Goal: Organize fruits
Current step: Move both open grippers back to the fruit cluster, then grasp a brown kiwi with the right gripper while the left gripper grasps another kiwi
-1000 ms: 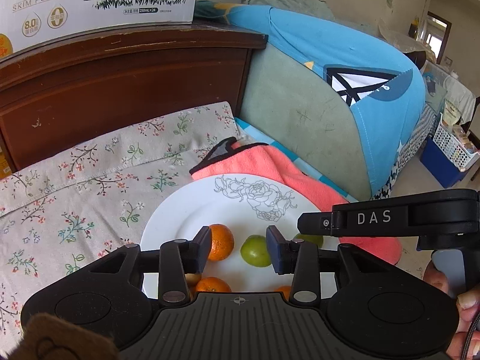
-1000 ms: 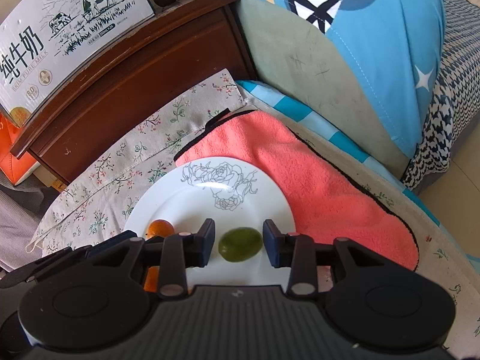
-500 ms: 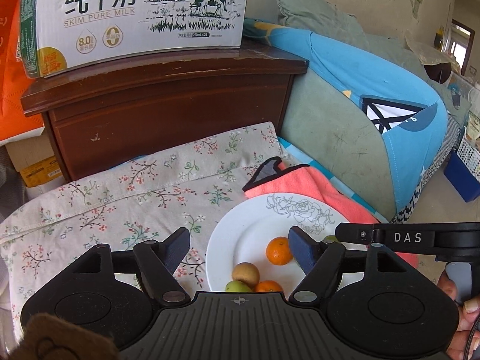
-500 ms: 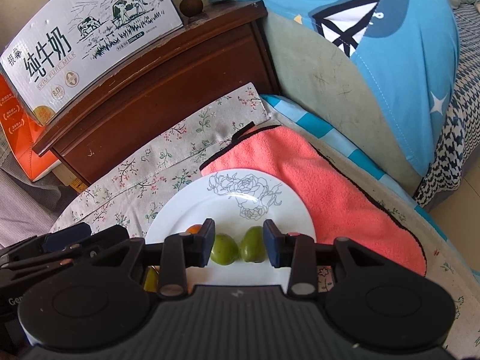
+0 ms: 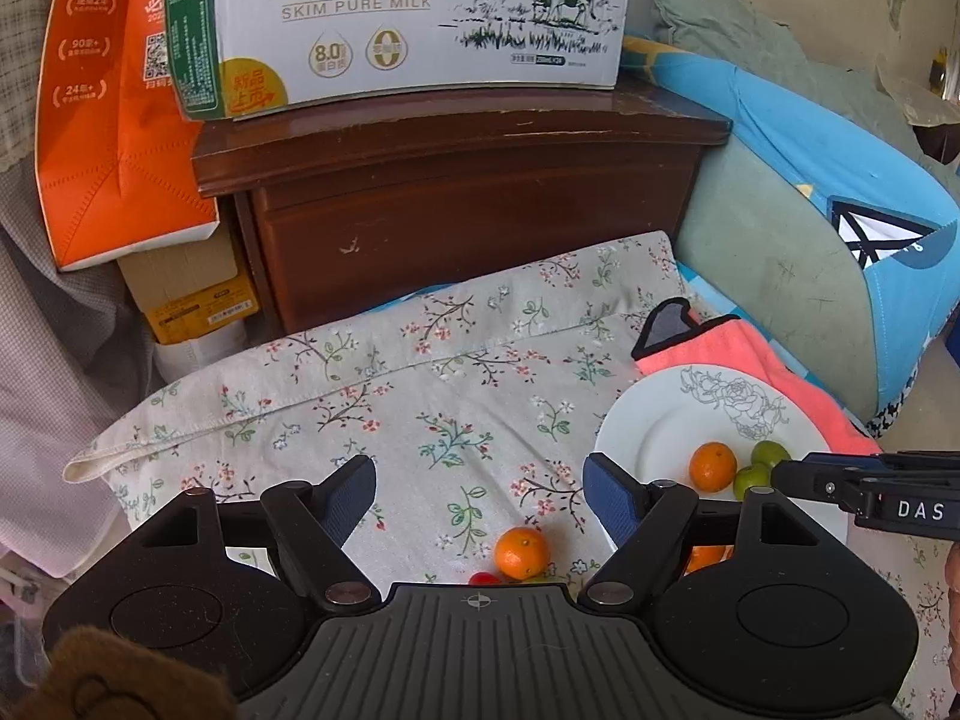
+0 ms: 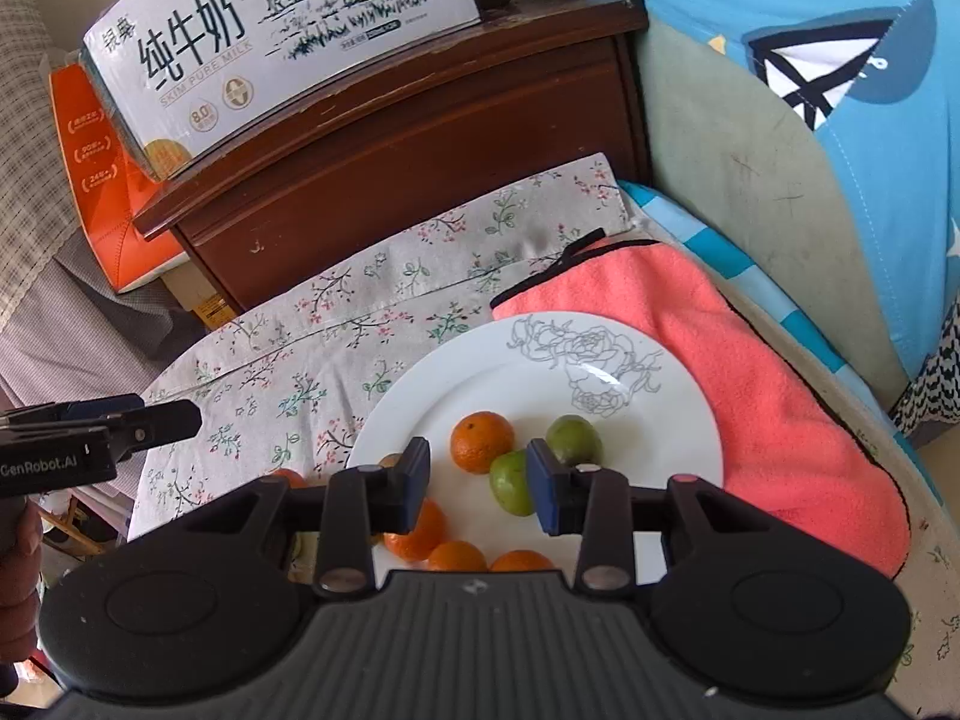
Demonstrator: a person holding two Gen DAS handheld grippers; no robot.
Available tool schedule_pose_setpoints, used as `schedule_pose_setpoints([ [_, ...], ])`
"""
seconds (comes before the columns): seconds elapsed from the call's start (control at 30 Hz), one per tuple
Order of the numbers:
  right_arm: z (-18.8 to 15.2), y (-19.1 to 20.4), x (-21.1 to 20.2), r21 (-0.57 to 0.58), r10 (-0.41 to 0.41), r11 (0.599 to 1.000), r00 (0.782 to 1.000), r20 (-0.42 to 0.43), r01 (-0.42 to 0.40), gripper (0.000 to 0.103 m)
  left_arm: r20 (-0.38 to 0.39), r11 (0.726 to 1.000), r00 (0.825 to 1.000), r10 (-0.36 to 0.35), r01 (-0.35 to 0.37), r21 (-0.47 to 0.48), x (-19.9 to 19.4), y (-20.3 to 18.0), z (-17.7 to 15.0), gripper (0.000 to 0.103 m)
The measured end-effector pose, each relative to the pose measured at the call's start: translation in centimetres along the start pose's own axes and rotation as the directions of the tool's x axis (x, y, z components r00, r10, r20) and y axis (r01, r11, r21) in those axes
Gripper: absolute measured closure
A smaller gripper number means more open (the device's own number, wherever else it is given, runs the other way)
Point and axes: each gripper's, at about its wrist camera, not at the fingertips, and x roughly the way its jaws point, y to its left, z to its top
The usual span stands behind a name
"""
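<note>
Left wrist view: your left claw [image 5: 479, 492] is opening, nothing btw the pads. It hangs over the floral cloth [image 5: 420, 396], and one loose orange [image 5: 521, 552] lies on the cloth just under it, near the white plate [image 5: 648, 426]. Risk: the cloth is soft, so a pad that touches the orange first can roll it away.

Right wrist view: your right claw [image 6: 478, 486] is nearly closed and empty, above the plate w/ oranges and a green fruit [image 6: 511, 483]. If you go down now, the pad may push that fruit off the rim.
</note>
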Motion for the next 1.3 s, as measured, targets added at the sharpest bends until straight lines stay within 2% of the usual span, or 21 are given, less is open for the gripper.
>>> schedule_pose_setpoints([
  [0.13,-0.8,1.9,0.3,-0.063,0.053,0.997,0.998,-0.028,-0.054,0.066,-0.058,0.999,0.998,0.022,-0.023,-0.027,0.9,1.1,-0.4,0.026],
  [0.37,-2.4,5.3,0.8,-0.165,0.147,0.973,0.986,-0.084,-0.159,0.066,-0.098,0.999,0.994,0.046,-0.047,-0.011,1.2,2.0,-1.5,0.026],
  [0.57,-4.0,7.4,1.5,-0.235,0.177,0.950,0.976,-0.127,-0.203,0.066,-0.145,0.999,0.988,0.044,-0.047,-0.018,1.8,2.5,-2.2,0.026],
  [0.93,-5.7,10.1,4.0,-0.321,0.143,0.926,0.971,-0.192,-0.200,0.066,-0.221,0.997,0.975,0.034,-0.048,-0.061,3.3,3.9,-3.3,0.026],
  [1.1,-6.3,10.8,4.9,-0.365,0.095,0.916,0.976,-0.197,-0.163,0.066,-0.226,0.996,0.973,0.037,-0.053,-0.065,3.3,4.2,-3.4,0.026],
  [1.3,-6.6,11.2,5.7,-0.378,0.083,0.913,0.976,-0.200,-0.154,0.066,-0.212,0.998,0.977,0.016,-0.030,-0.059,3.0,4.1,-3.4,0.026],
])
